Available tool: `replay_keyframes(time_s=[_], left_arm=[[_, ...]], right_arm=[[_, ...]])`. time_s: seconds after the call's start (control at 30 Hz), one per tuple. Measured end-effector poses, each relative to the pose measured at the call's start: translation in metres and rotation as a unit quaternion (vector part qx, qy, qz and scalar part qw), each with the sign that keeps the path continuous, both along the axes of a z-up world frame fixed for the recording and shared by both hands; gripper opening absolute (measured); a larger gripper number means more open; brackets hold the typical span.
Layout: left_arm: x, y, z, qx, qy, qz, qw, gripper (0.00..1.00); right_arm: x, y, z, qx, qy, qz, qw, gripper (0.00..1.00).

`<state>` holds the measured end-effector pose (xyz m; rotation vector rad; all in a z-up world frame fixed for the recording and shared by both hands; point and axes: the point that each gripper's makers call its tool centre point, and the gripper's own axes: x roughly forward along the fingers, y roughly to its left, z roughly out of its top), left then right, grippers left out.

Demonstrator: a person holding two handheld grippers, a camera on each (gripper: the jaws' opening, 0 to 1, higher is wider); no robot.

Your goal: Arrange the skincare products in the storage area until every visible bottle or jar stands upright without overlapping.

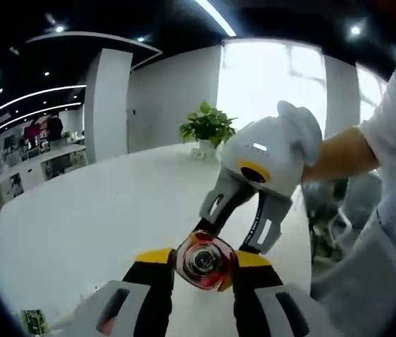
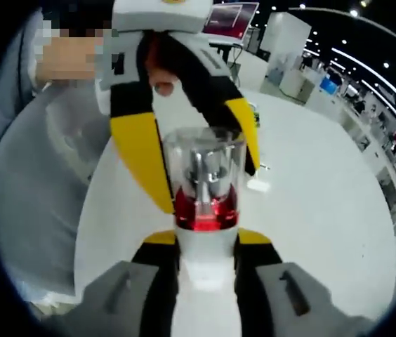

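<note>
One skincare bottle is held in the air between both grippers, above the white table [image 1: 78,225]. In the right gripper view it has a white body [image 2: 205,263], a red band and a clear cap [image 2: 205,158]. My right gripper [image 2: 205,242] is shut on the white body. My left gripper [image 2: 208,186] comes in from the top with its yellow fingers against the clear cap. In the left gripper view the bottle [image 1: 205,261] appears end-on, red and round, between the tips of my left gripper [image 1: 205,263]. My right gripper [image 1: 229,235] reaches in from behind it.
A potted plant [image 1: 207,126] stands at the table's far edge. A small white box [image 2: 258,184] lies on the table past the bottle, and a green item [image 1: 33,321] sits at the near left. A person in grey [image 2: 36,175] stands close; office chairs [image 1: 331,217] are beside the table.
</note>
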<state>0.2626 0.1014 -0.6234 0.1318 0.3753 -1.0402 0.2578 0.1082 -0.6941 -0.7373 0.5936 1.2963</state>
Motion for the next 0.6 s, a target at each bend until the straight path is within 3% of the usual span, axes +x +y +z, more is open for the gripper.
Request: replay_keyframes(time_s=[0.27,0.43,0.47,0.6], left_arm=[[0.007,-0.017,0.01,-0.007,-0.02,0.0,0.9998,0.34],[-0.001,-0.038,0.014,0.001,-0.047,-0.024,0.9986,0.34],[0.0,-0.038,0.015,0.002,-0.049,-0.023,0.9985,0.34],[0.0,-0.036,0.015,-0.004,-0.04,-0.019,0.999,0.34]], right_arm=[[0.002,-0.003,0.003,0.05,0.017,-0.062,0.9967,0.28],[-0.005,-0.001,0.001,0.088,0.038,-0.092,0.9911,0.29],[-0.006,-0.002,0.0,0.089,0.049,-0.104,0.9893,0.29],[-0.005,-0.001,0.001,0.092,0.039,-0.11,0.9889,0.29]])
